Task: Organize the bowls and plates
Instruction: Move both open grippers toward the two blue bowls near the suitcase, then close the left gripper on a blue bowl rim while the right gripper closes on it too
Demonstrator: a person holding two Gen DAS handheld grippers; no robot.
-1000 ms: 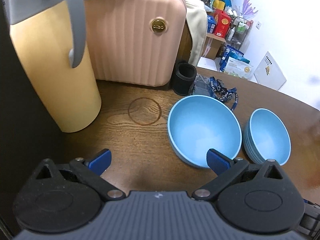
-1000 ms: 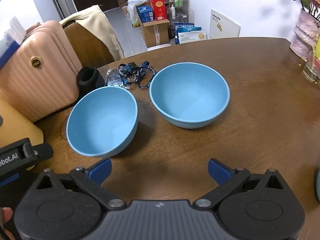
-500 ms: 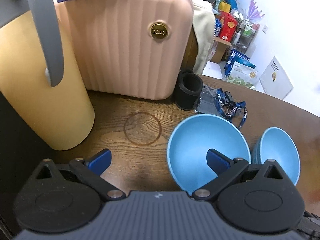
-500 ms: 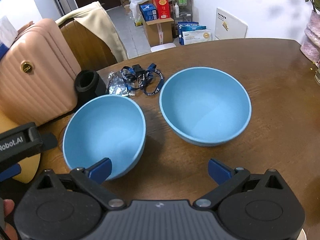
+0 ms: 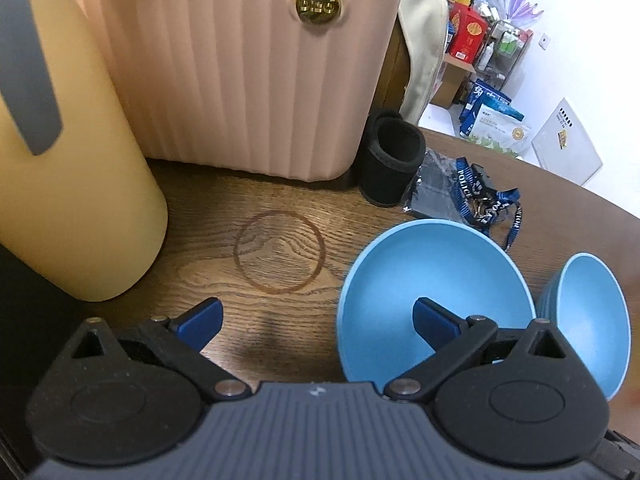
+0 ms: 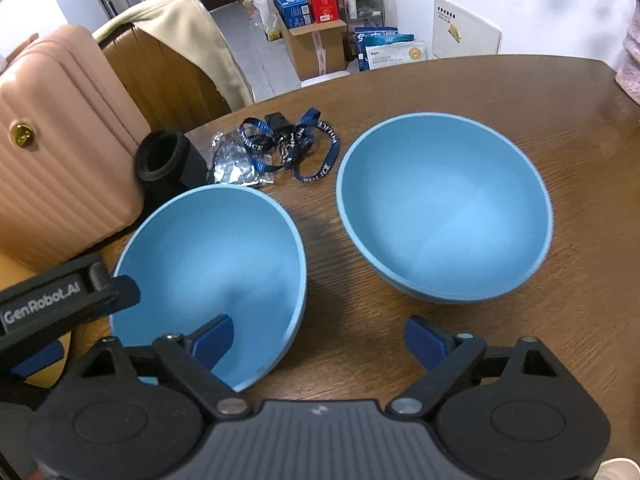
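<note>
Two light blue bowls stand on the brown wooden table. The near bowl (image 5: 432, 276) (image 6: 216, 264) is beside the pink suitcase. The second bowl (image 5: 588, 312) (image 6: 444, 208) sits to its right; in the left wrist view it looks like the top of a small stack. My left gripper (image 5: 316, 318) is open, its right finger over the near bowl's inside, its left finger over bare table. My right gripper (image 6: 320, 338) is open, its left finger inside the near bowl's rim, its right finger over the table in front of the second bowl. The left gripper's body (image 6: 60, 300) shows at the left of the right wrist view.
A pink ribbed suitcase (image 5: 248, 68) and a tall yellow jug (image 5: 68, 184) stand at the table's back left. A black cup (image 5: 390, 160), a foil packet and a blue lanyard (image 6: 288, 144) lie behind the bowls. A chair with a beige coat (image 6: 172, 60) stands beyond the table edge.
Both grippers have moved forward and down towards the near bowl. The left gripper's right finger and the right gripper's left finger now reach over its rim. Both stay open.
</note>
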